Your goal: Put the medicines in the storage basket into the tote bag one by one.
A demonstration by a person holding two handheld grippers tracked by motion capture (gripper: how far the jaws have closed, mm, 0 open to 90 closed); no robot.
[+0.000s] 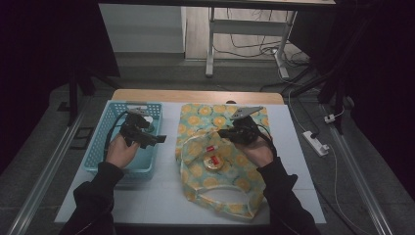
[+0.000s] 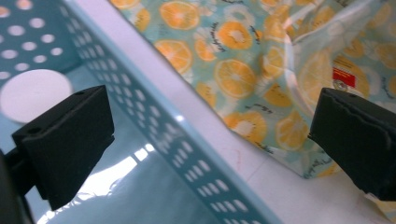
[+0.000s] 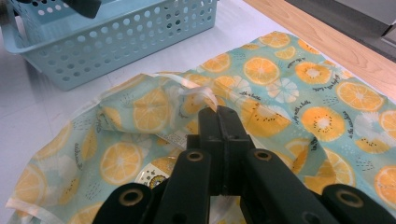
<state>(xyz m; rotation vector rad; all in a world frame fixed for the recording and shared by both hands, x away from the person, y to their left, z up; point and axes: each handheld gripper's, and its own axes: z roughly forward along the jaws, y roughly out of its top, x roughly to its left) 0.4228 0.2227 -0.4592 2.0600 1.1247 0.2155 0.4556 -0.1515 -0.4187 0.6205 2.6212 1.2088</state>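
A cloth bag [image 1: 215,122] printed with orange slices lies on the white table, its mouth held up. My right gripper [image 1: 223,132] is shut on the bag's rim; in the right gripper view the jaws [image 3: 219,114] pinch the fabric edge [image 3: 196,95]. Inside the bag lie a round yellow-lidded tin [image 1: 212,162] and an item with a red label [image 1: 210,148]. My left gripper [image 1: 152,131] hangs open and empty over the right wall of a blue perforated basket [image 1: 105,132]. In the left gripper view its jaws [image 2: 210,135] straddle that wall [image 2: 154,121], with the bag [image 2: 233,70] just beyond.
A white round thing [image 2: 32,93] lies on the basket's floor. The wooden table edge [image 1: 195,95] runs behind the bag and basket. Bare white table [image 1: 161,196] lies in front. A power strip [image 1: 315,143] and cables are on the floor to the right.
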